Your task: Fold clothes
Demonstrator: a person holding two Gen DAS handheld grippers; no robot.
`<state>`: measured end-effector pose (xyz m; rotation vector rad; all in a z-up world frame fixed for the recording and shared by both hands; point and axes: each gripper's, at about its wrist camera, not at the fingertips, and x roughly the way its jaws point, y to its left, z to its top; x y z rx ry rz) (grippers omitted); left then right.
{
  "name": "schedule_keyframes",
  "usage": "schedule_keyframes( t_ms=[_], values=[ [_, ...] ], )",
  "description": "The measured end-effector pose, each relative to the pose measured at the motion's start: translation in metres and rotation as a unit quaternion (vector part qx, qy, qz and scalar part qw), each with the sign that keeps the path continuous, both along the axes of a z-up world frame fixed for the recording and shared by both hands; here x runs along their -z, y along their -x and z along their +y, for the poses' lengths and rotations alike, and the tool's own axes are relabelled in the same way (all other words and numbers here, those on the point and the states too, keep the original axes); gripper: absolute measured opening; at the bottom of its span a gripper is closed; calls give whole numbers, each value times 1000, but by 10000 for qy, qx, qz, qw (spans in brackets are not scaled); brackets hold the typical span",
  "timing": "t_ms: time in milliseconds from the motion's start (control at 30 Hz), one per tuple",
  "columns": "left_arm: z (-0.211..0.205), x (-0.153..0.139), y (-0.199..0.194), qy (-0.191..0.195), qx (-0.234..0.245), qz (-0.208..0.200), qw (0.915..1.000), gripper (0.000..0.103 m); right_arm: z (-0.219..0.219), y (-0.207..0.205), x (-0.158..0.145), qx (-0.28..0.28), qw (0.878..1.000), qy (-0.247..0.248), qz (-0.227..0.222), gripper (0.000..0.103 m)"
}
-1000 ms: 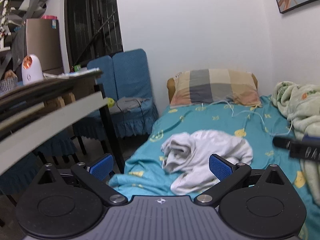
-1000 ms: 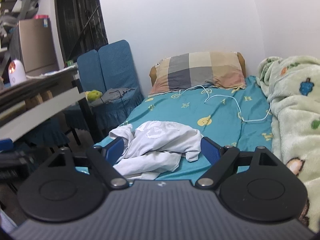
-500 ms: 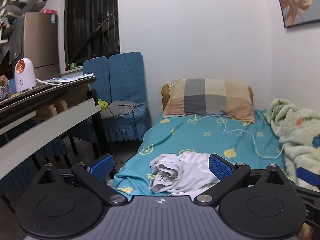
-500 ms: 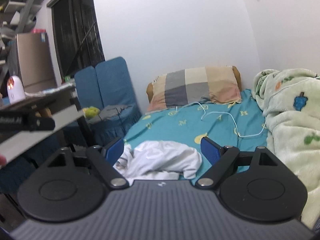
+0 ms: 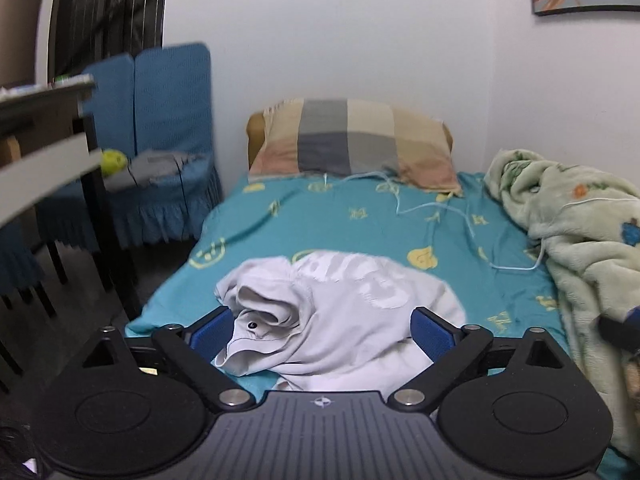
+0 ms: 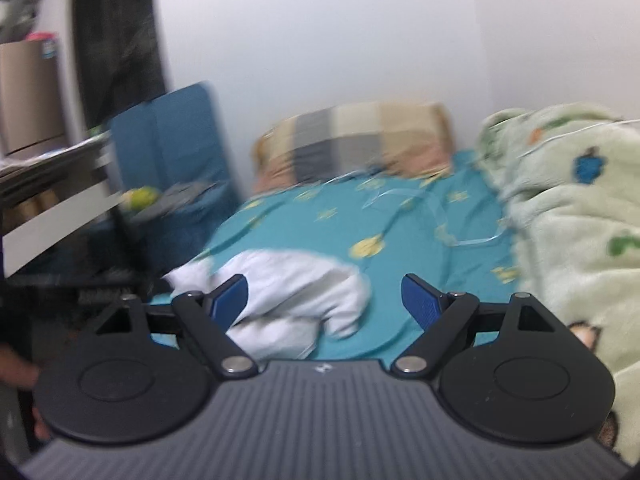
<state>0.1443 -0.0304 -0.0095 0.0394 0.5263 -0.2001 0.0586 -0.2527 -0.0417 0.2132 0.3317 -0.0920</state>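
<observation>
A crumpled white garment (image 5: 340, 312) with a pale printed logo lies bunched near the foot of a bed with a teal sheet (image 5: 360, 224). My left gripper (image 5: 322, 330) is open and empty, its blue pads (image 5: 430, 332) spread on either side of the garment, a little short of it. In the right wrist view, which is blurred, the same garment (image 6: 292, 292) lies ahead and left of centre. My right gripper (image 6: 324, 300) is open and empty, above the bed's near edge.
A checked pillow (image 5: 352, 140) lies at the head of the bed against the wall. A white cable (image 5: 472, 228) runs across the sheet. A pale green fleece blanket (image 5: 580, 232) is heaped along the right side. A blue covered chair (image 5: 160, 140) and a desk (image 5: 44, 128) stand left.
Both grippers have swung and moved closer to the bed, so the white garment now sits larger between the left gripper's pads. The right wrist view has become blurred from motion. Both jaws stay open.
</observation>
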Motion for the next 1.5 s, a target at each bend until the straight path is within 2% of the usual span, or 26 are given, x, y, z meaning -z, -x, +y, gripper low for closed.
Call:
schedule_keyframes(
  t_ms=[133,300,433,500,533,600,633,667,833,933,1033,1100,1200,1300,1433,1500],
  values=[
    [14,16,-45,218,-105,134,9996,95,-3,-9,7,387,9990,204,-41,85],
    [19,36,-94,579,-92,251,9980,94,-9,-17,20,351,9992,-123,132,85],
    [21,53,-124,715,-171,431,9964,84,-9,-24,26,325,9990,-204,217,85],
    [24,61,-132,769,-254,452,9957,66,-9,-26,28,290,9989,-256,249,85],
    [26,64,-134,801,-279,446,9954,51,-9,-28,29,272,9989,-284,262,85],
    [29,64,-138,906,-240,424,9947,41,-8,-29,30,226,9988,-326,279,85],
    [30,62,-139,984,-209,405,9941,17,-7,-28,30,202,9990,-316,262,85],
    [32,59,-138,1056,-209,402,9934,10,-5,-28,30,179,9991,-297,242,85],
    [32,22,-101,1372,-26,-214,9903,7,1,-23,25,135,9998,-60,104,85],
    [27,-9,-60,1772,504,-434,9819,7,2,-20,22,114,9999,46,49,85],
    [18,-35,-8,1949,1255,-540,9712,7,0,-16,17,60,10000,19,-11,85],
    [9,-45,27,1959,1728,-489,9640,7,-3,-11,14,-11,9999,-132,-34,85],
    [0,-40,69,1943,2052,-214,9590,7,-8,-4,10,-121,9993,-342,-34,85],
    [-3,-16,87,1777,1969,263,9638,8,-13,1,8,-270,9980,-562,69,85],
    [4,2,83,1655,1578,803,9702,9,-13,9,4,-527,9948,-854,198,85],
    [16,2,84,1702,1415,835,9716,22,-8,13,3,-653,9943,-817,218,85]
  ],
)
